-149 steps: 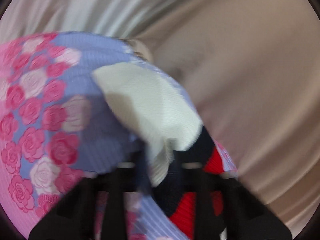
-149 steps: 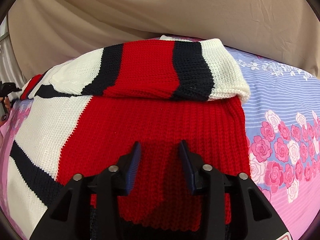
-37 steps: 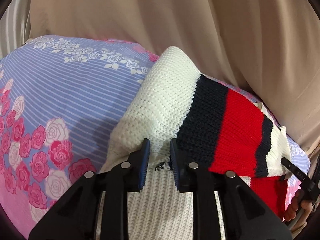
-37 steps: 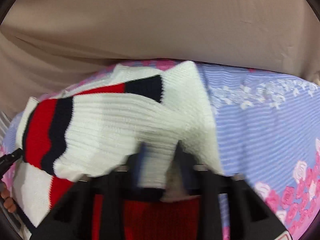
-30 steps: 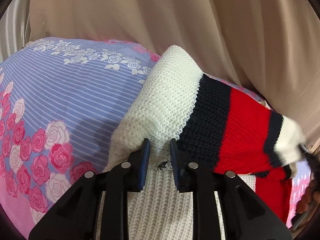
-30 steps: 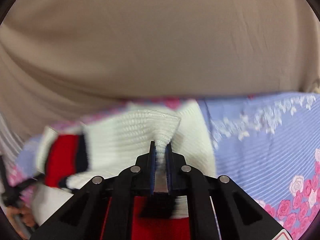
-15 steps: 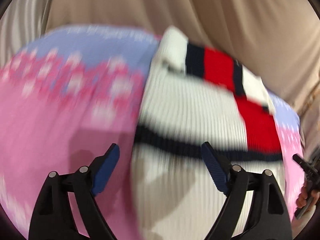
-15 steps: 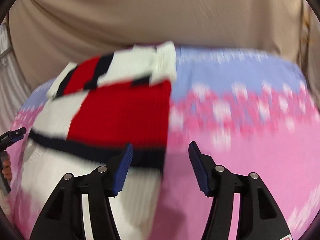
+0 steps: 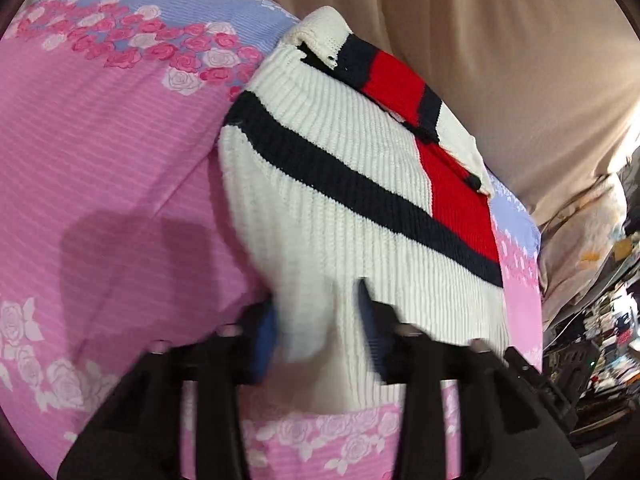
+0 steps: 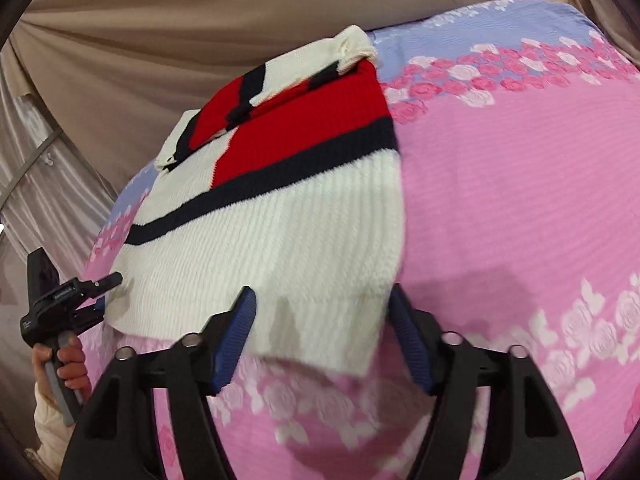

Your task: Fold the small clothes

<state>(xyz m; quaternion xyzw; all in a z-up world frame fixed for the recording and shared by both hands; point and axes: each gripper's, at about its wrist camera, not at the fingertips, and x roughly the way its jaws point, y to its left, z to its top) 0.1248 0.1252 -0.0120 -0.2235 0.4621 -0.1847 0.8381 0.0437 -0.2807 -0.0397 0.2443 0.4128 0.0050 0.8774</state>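
Note:
A small knitted sweater point(image 9: 340, 184), white with navy stripes and red blocks, lies on a pink and lilac rose-print bedspread point(image 9: 100, 140), its sleeves folded across the far end. It also shows in the right wrist view point(image 10: 288, 216). My left gripper point(image 9: 320, 320) is open, blurred, with its jaws astride the sweater's near white hem. My right gripper point(image 10: 324, 332) is open wide, its jaws on either side of the hem's near right corner. The left gripper also shows at the hem's left corner in the right wrist view point(image 10: 94, 300).
A beige curtain point(image 10: 200, 20) hangs behind the bed. The bedspread point(image 10: 520, 200) stretches wide to the right of the sweater. Cluttered shelves point(image 9: 600, 320) stand beyond the bed's far right edge.
Both grippers let go of the folded sleeves, opened and drew back to the sweater's near hem. The left jaws have narrowed around the hem since half a second ago.

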